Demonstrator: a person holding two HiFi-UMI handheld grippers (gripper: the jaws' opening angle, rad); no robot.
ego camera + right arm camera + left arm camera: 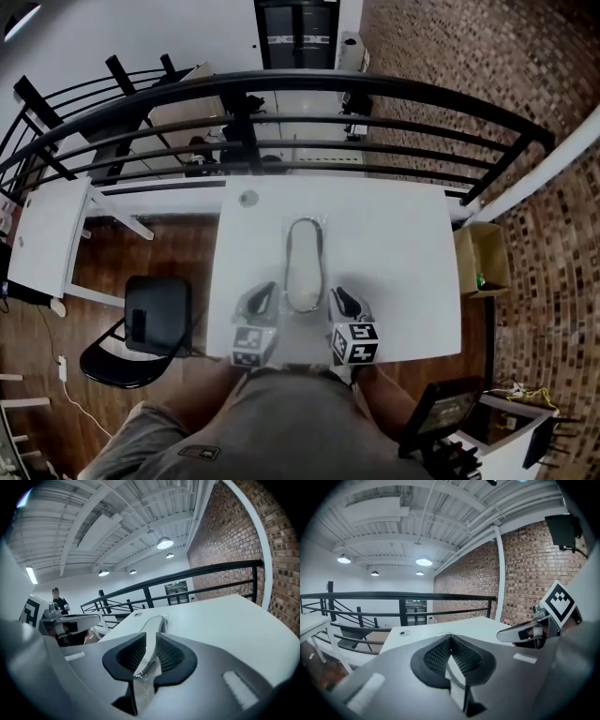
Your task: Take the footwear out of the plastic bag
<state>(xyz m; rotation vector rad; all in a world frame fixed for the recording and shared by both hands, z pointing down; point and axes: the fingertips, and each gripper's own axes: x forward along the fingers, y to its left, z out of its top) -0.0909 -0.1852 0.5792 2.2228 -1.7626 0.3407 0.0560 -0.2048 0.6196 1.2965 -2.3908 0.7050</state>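
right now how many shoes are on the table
1: a pale grey flat shoe in a clear plastic bag at the white table's middle. A second could be hidden under it.

A loft-style office on an upper level: a white rectangular desk point(403, 262), black swivel chair point(155, 319), black metal railing point(375, 89), red-brown brick wall point(487, 84), white beamed ceiling point(393, 522) with round hanging lamps point(423, 562).
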